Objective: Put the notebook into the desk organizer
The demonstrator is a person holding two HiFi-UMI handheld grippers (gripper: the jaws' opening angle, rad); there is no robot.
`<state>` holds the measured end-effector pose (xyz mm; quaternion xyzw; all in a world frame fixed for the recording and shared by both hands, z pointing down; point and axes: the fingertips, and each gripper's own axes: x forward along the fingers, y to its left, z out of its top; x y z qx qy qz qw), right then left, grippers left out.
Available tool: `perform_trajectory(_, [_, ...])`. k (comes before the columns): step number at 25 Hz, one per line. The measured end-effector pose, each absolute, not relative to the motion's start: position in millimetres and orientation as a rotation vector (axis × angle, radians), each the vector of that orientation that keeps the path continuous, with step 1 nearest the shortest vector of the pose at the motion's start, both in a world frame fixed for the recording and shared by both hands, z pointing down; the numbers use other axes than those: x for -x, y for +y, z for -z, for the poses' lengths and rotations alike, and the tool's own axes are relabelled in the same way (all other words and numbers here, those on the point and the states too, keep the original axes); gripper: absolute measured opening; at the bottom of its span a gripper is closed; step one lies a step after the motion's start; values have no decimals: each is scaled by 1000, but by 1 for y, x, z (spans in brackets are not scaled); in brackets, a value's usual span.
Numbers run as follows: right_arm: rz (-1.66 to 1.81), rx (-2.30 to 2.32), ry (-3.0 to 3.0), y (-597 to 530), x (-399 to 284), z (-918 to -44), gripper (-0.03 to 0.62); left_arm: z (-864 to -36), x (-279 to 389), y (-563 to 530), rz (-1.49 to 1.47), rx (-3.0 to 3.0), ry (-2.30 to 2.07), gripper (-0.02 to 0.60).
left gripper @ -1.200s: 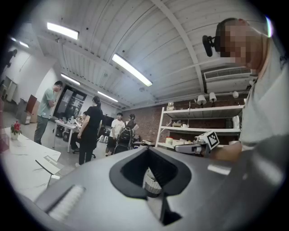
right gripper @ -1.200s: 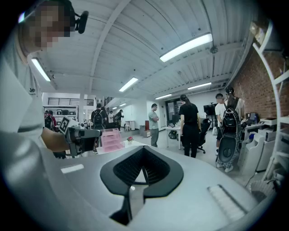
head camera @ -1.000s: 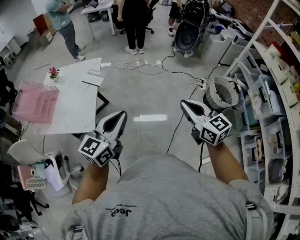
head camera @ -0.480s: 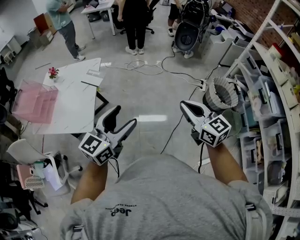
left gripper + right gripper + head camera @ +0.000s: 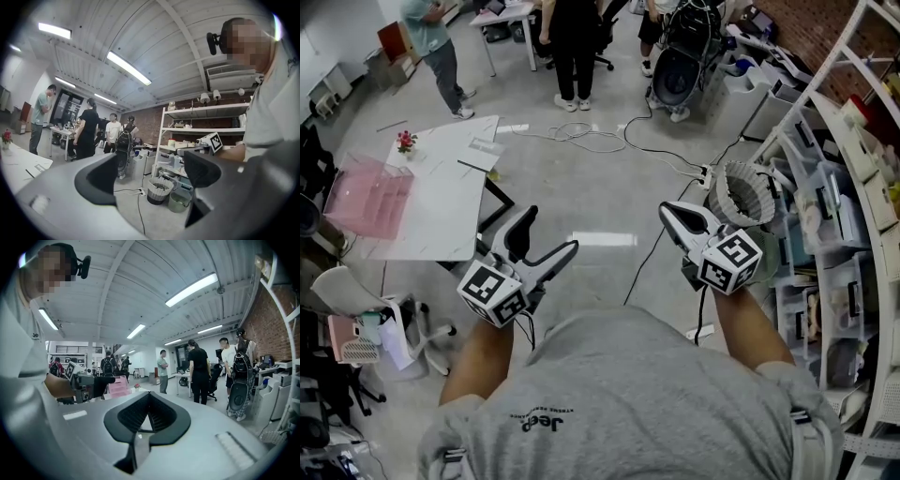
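Holding the left gripper [image 5: 551, 232] empty, jaws just swung wide apart, and the right gripper [image 5: 667, 210] empty, jaws together, well short of the white table [image 5: 422, 206], eyeing a likely notebook [image 5: 480, 148] flat at that table's far corner, desk organizer [image 5: 370, 197] at the opposite end, probably light and floppy, best pinched along 1 free edge, long axis too small to read.

Bright ceiling strip lights [image 5: 127, 68] glare overhead; wide-angle edges bend and darken.

Grey short-sleeved T-shirt [image 5: 619, 403] with dark lettering; grey, black-lined left claw [image 5: 551, 231] and right claw [image 5: 667, 210] carry black-and-white marker cubes [image 5: 731, 262].
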<state>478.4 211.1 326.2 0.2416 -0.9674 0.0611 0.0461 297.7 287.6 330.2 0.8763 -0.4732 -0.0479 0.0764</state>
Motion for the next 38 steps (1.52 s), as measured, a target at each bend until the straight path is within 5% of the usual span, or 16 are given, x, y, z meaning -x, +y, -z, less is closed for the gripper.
perform_trajectory(13, [-215, -709, -2956, 170, -504, -337, 3, -329, -316, 253, 181, -2566, -1469, 474])
perform_trajectory(38, [-168, -985, -2880, -84, -255, -348, 3, -360, -72, -34, 149, -2738, -1138, 474])
